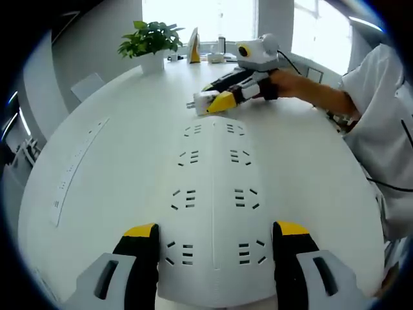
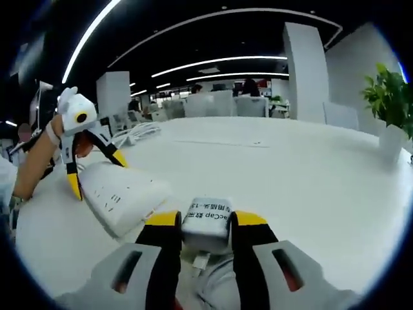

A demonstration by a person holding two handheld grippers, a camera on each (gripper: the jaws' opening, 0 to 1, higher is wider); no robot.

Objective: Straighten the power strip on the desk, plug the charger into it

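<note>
Charger (image 2: 206,223) clamped in right tool (image 2: 205,227)

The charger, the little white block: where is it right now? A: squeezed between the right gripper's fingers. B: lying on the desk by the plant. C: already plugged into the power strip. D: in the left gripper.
A: in the right gripper view the charger sits clamped between the right gripper's yellow-tipped fingers, above the desk and beside the power strip, not plugged in.
</note>
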